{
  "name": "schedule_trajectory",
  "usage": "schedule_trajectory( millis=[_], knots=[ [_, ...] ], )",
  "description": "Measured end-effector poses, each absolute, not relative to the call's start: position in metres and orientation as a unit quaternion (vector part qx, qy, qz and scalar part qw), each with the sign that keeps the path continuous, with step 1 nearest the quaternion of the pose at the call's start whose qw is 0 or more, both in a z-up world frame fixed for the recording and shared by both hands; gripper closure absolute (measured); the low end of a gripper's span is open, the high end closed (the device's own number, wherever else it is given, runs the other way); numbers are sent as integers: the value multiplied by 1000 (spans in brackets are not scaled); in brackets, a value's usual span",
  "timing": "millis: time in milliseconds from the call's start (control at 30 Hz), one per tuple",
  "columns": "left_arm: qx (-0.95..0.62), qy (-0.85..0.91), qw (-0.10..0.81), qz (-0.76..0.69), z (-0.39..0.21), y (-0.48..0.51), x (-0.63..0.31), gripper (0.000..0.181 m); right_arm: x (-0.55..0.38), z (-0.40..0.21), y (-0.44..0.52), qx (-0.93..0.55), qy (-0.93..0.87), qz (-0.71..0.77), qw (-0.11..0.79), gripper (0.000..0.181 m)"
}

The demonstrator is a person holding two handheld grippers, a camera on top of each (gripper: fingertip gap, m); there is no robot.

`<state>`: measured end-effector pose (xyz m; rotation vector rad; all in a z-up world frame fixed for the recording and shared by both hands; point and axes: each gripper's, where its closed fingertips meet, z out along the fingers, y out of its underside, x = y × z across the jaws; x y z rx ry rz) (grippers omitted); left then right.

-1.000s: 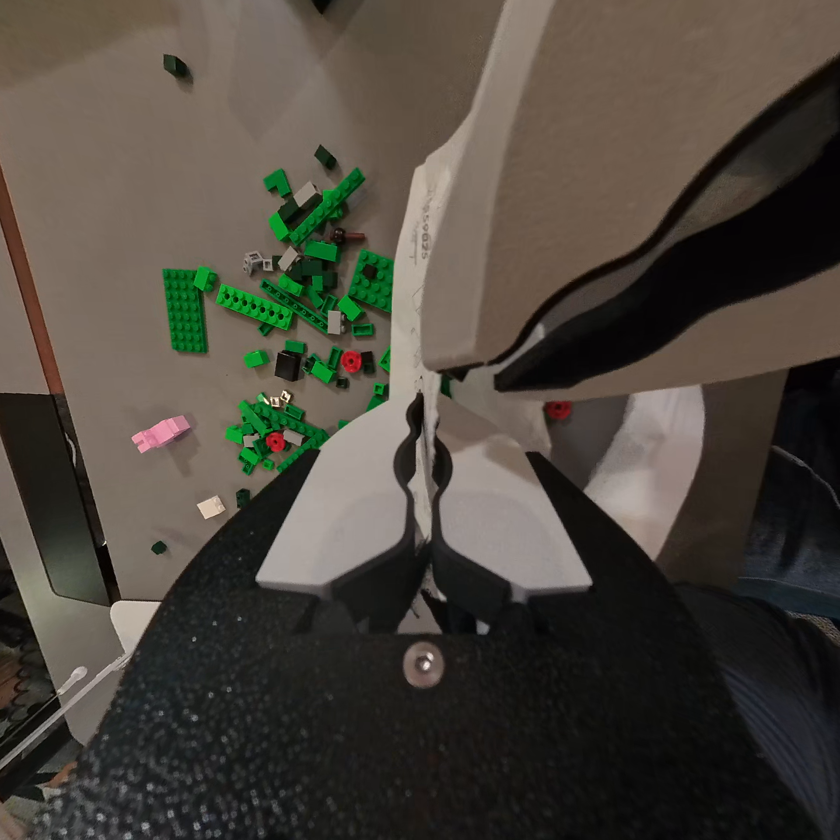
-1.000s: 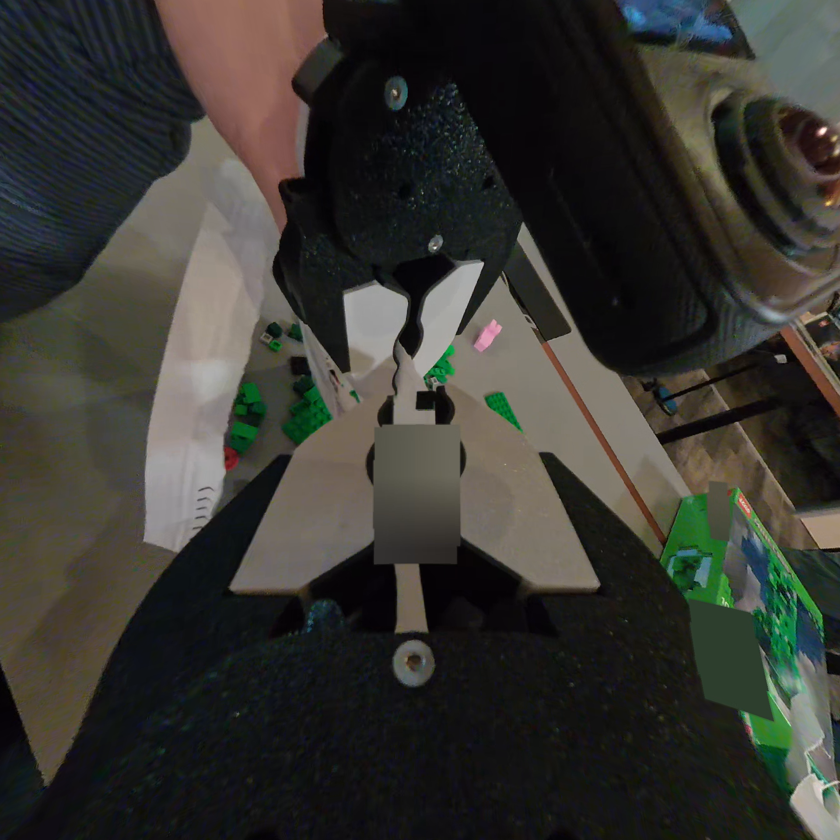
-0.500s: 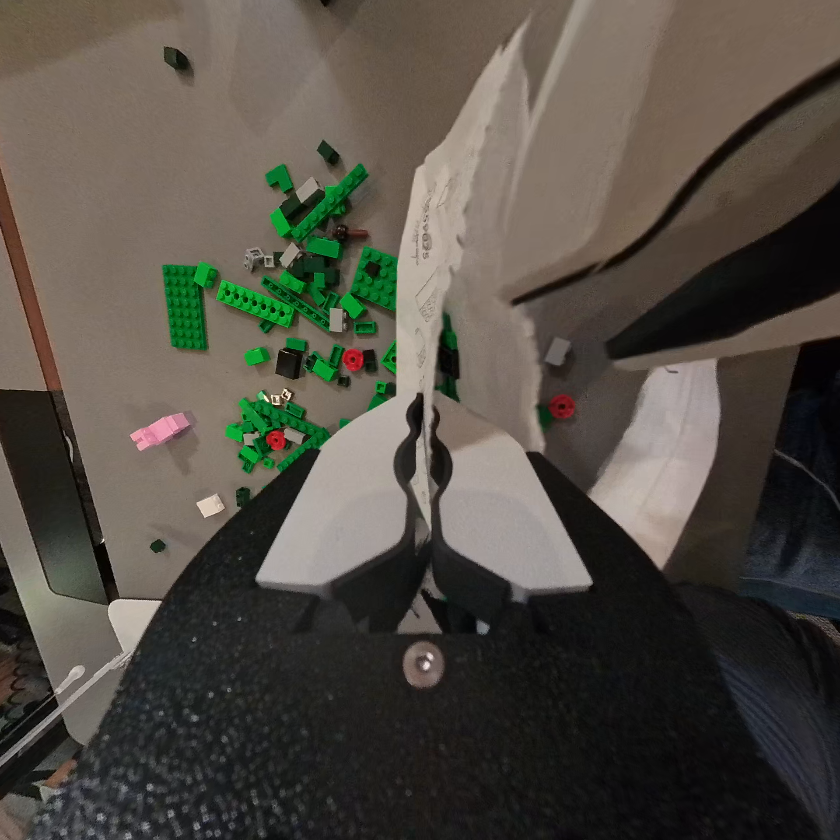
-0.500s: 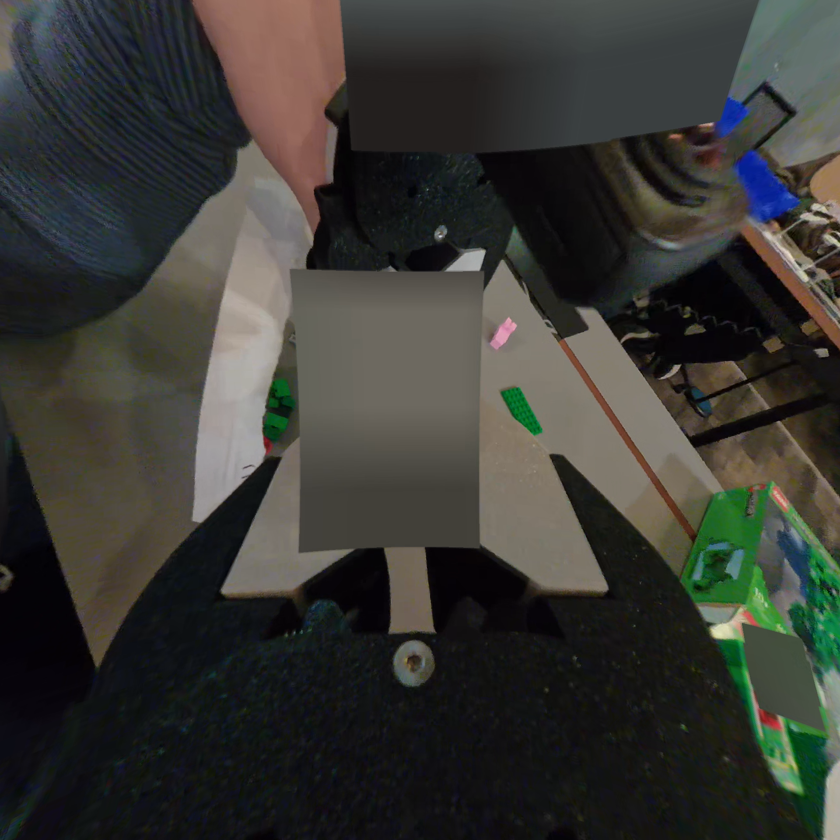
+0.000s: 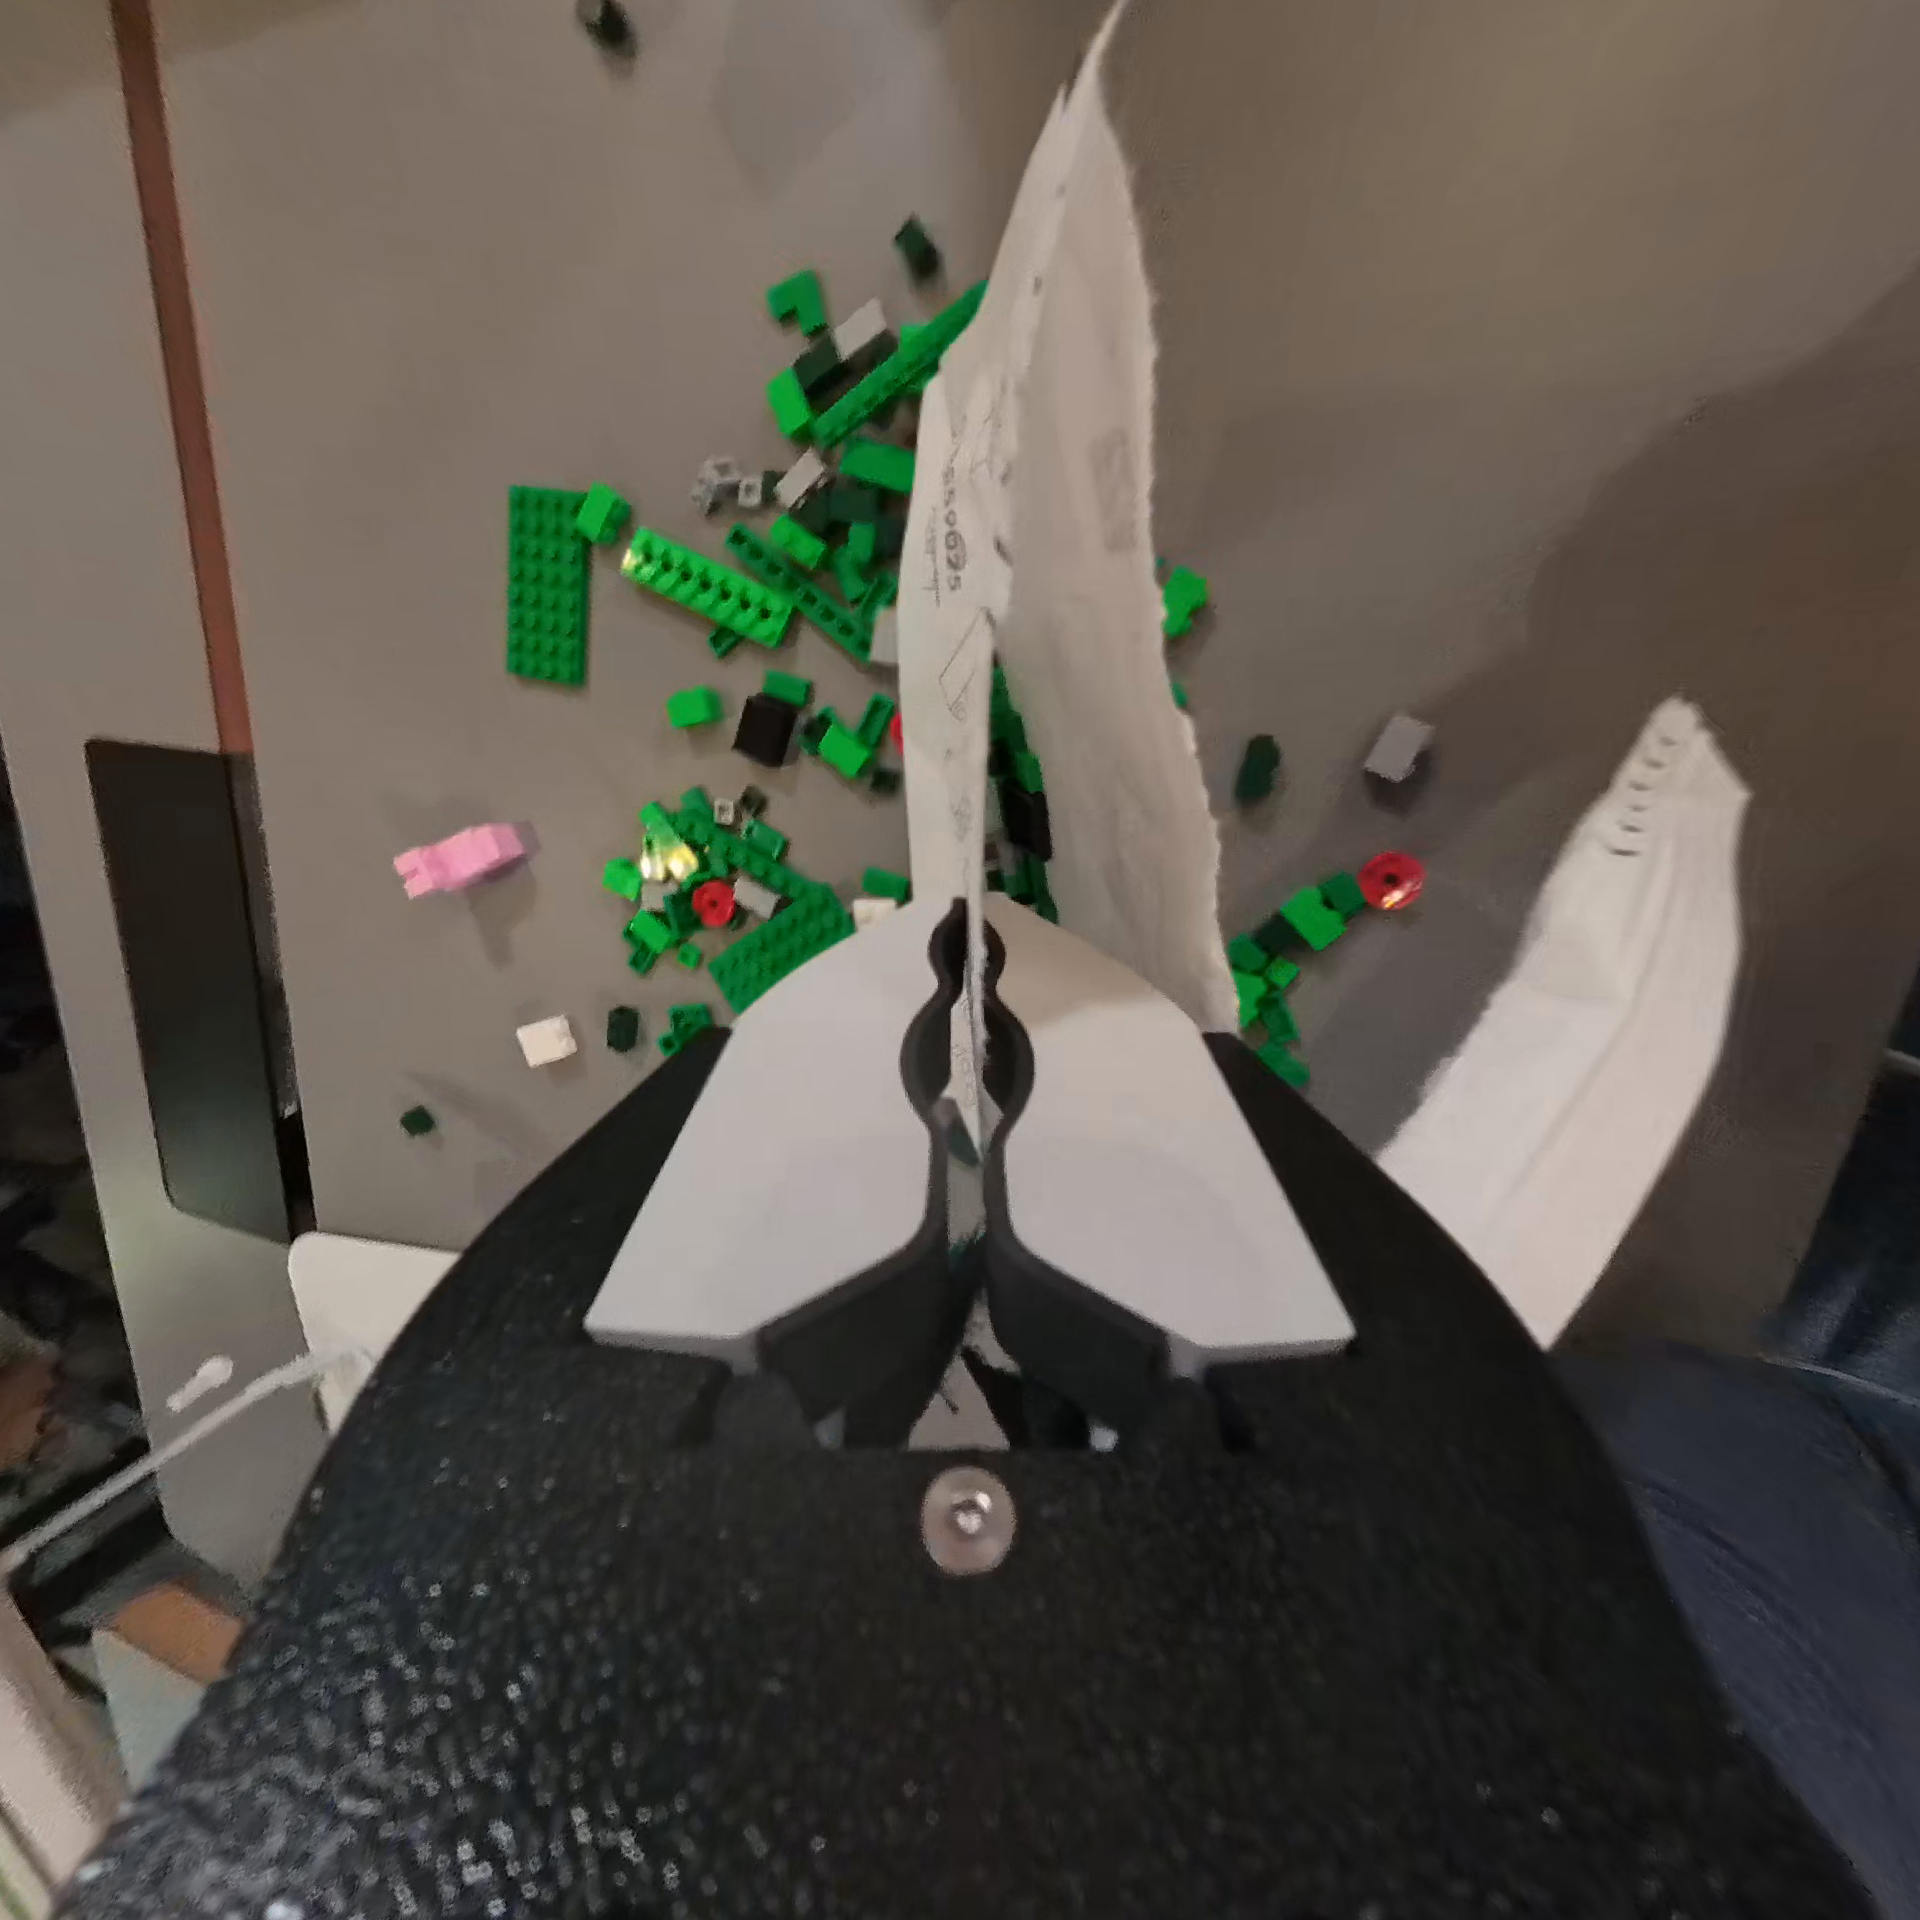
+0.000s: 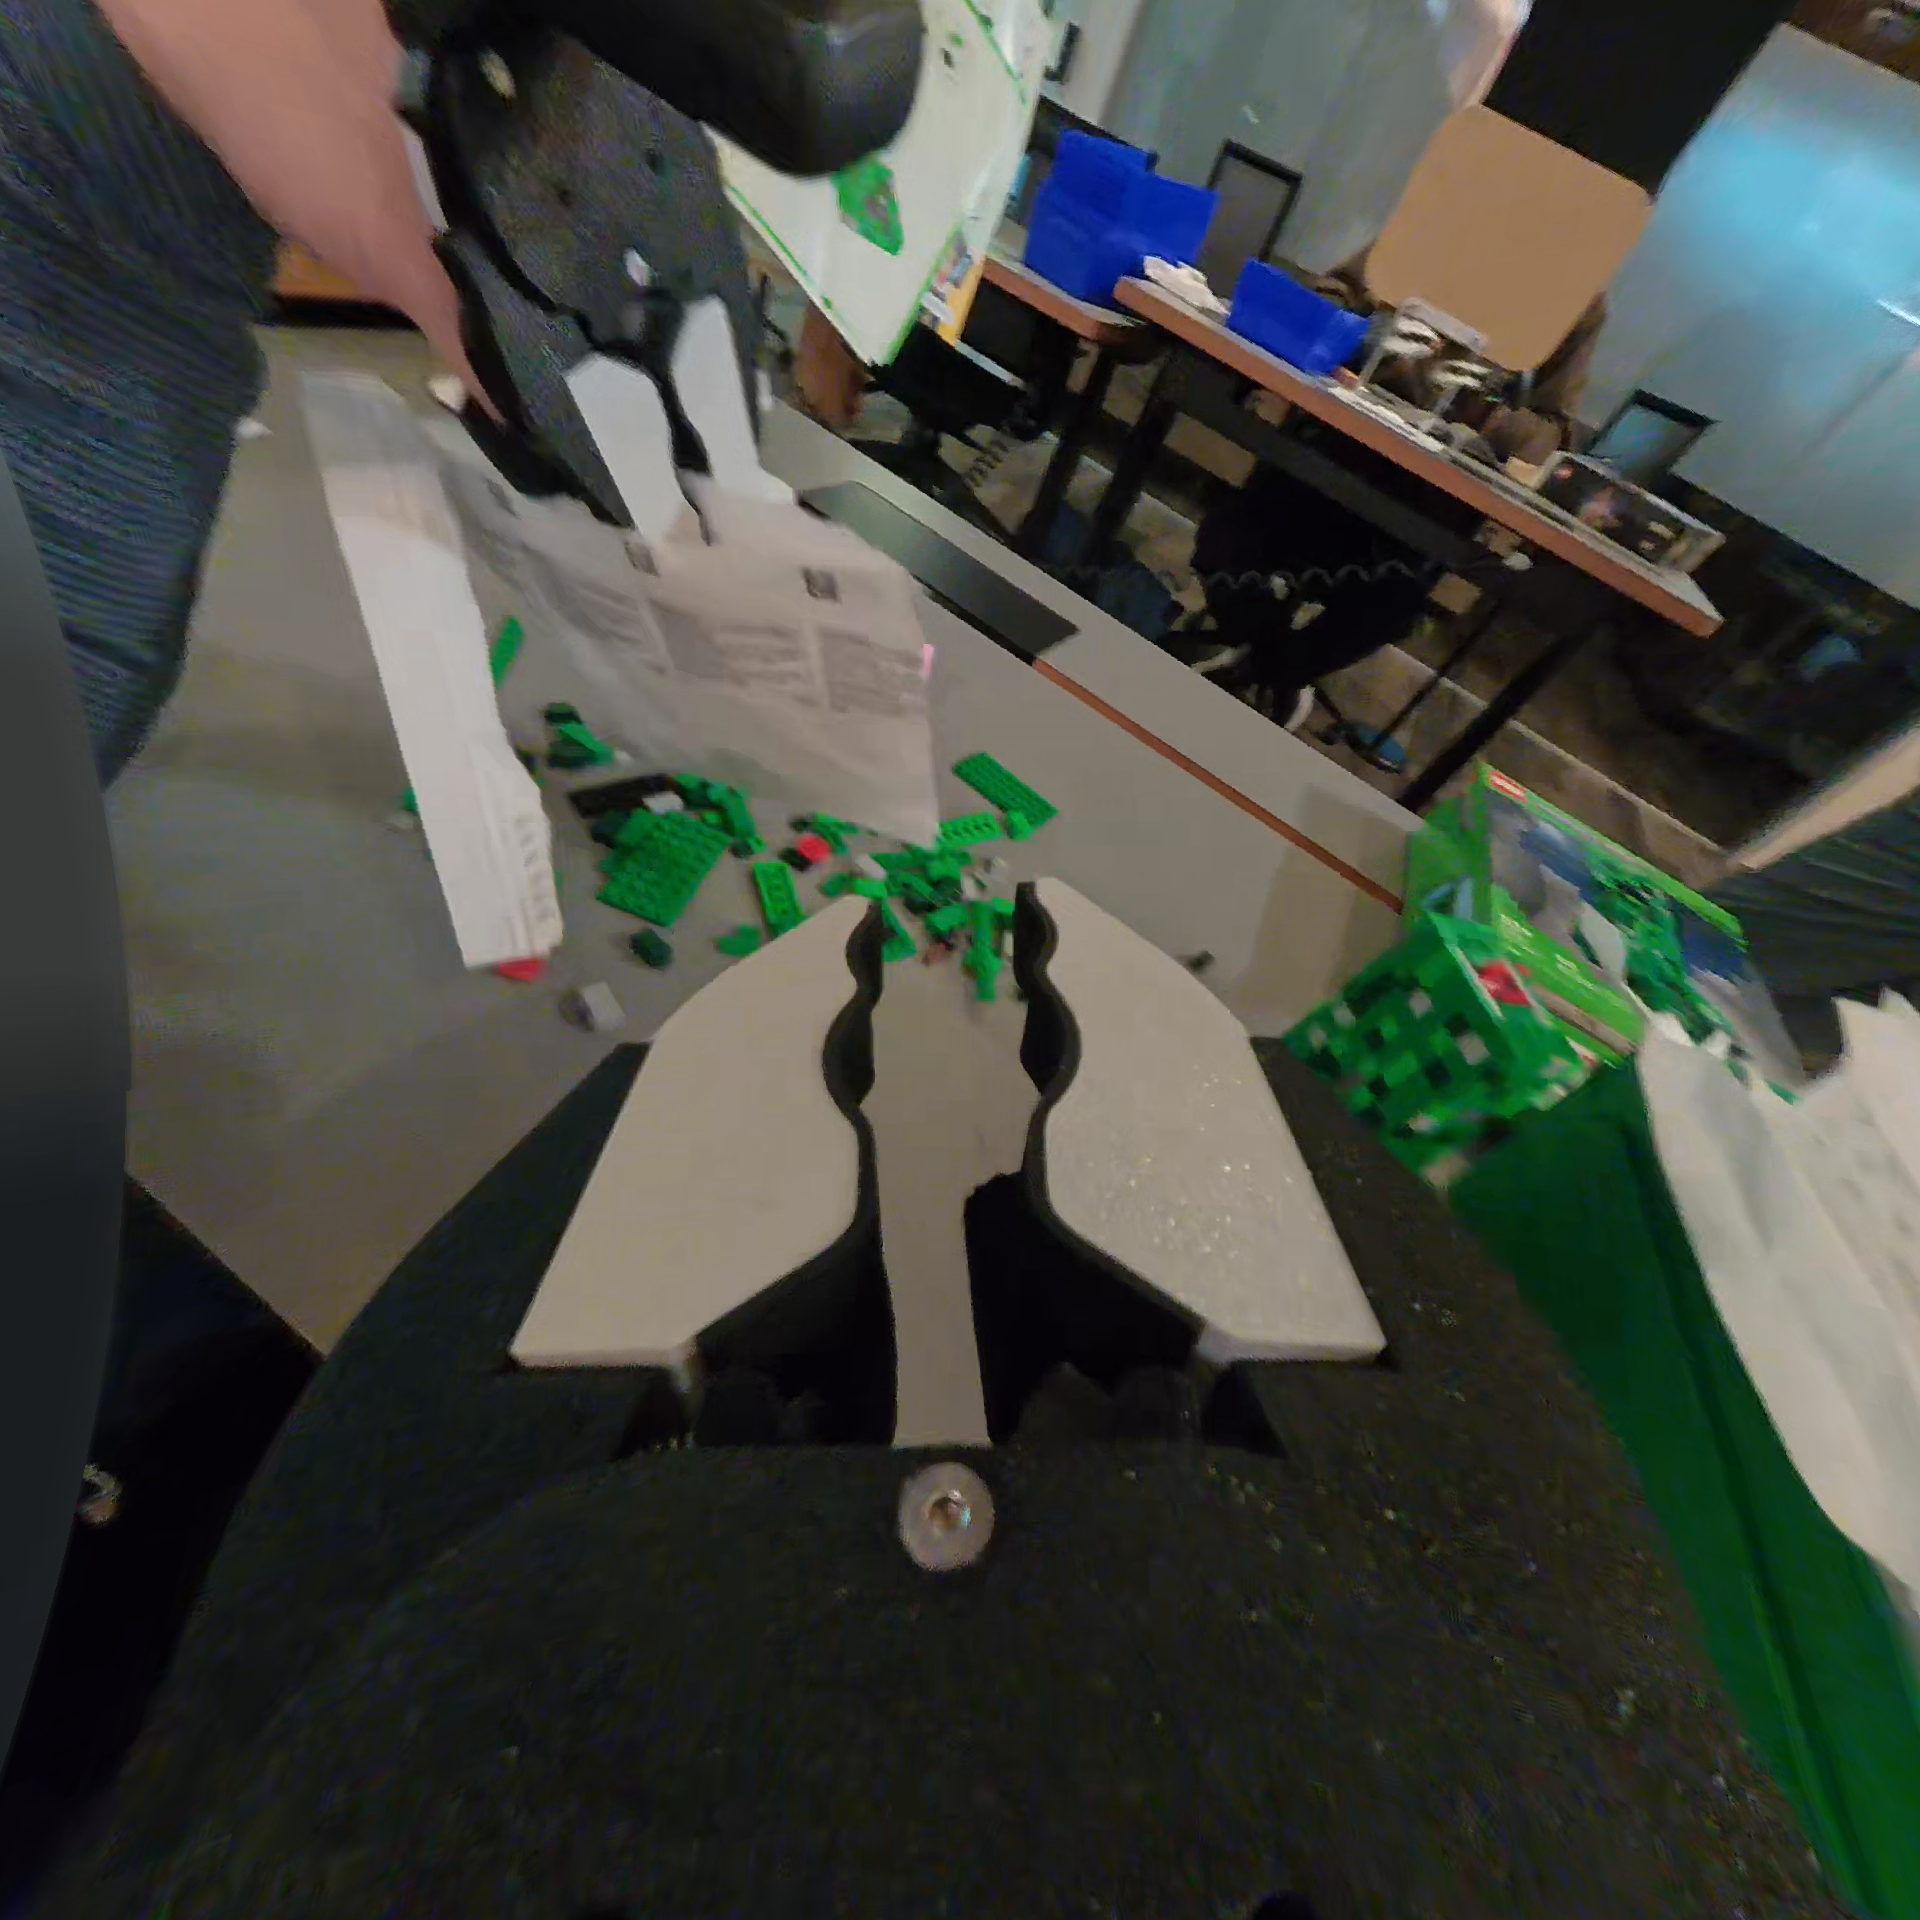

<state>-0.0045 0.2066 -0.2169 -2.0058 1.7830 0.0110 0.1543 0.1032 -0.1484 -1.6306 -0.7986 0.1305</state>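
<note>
Left wrist view, left gripper (image 5: 968, 935) pinching printed paper bag (image 5: 1049, 582)

Matt paper sheet (image 5: 1081, 582), glossy plastic bricks (image 5: 707, 597)

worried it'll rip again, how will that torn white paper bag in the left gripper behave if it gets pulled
The paper bag looks thin and floppy: it hangs in folds from the left gripper, whose jaws are shut on one edge. Its ragged torn edge suggests it would probably rip further under a sideways pull. It seems very light, so it would likely sway rather than drag the green bricks below.
</note>
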Motion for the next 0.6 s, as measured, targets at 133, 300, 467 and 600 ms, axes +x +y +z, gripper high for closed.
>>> schedule_trajectory(
  millis=[133,300,467,600],
  knots=[
    [-745,626,231,-6,-213,212,-17,181,181,-151,97,-725,-316,11,612,157],
    [-736,634,239,11,-209,204,-15,181,198,-146,102,-709,-270,36,651,160],
    [-731,644,223,29,-210,199,-1,181,211,-160,133,-696,-267,80,662,160],
    [-727,657,192,58,-216,202,-3,181,211,-171,170,-675,-283,129,669,160]
  ],
)
